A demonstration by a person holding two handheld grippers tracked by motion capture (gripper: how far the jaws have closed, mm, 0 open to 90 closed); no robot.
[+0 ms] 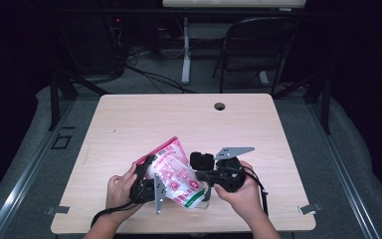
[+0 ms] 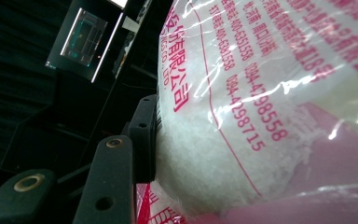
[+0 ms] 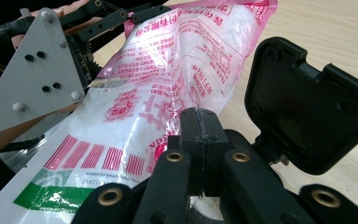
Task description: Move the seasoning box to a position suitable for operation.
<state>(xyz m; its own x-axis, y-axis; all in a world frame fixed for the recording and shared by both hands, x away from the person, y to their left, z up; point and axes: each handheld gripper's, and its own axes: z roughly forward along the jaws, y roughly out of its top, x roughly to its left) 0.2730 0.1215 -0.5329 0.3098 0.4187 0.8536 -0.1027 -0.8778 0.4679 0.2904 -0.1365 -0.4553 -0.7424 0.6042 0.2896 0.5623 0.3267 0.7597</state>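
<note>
A plastic bag (image 1: 173,172) of white grains, pink and clear with red print and a green band at its low end, is held tilted above the front of the wooden table (image 1: 129,124). My left gripper (image 1: 149,178) is shut on the bag's left side; in the left gripper view one black finger (image 2: 142,135) presses into the bag (image 2: 261,116), and the other is hidden behind it. My right gripper (image 1: 205,183) is shut on the bag's lower right edge. In the right gripper view its jaws (image 3: 199,123) meet on the film of the bag (image 3: 168,79).
The left gripper's grey plate (image 3: 37,74) stands close to the bag. A black squarish flap (image 3: 307,107) sits just right of my right jaws. The table has a cable hole (image 1: 220,106) at the back. A folding chair (image 1: 258,45) stands beyond it.
</note>
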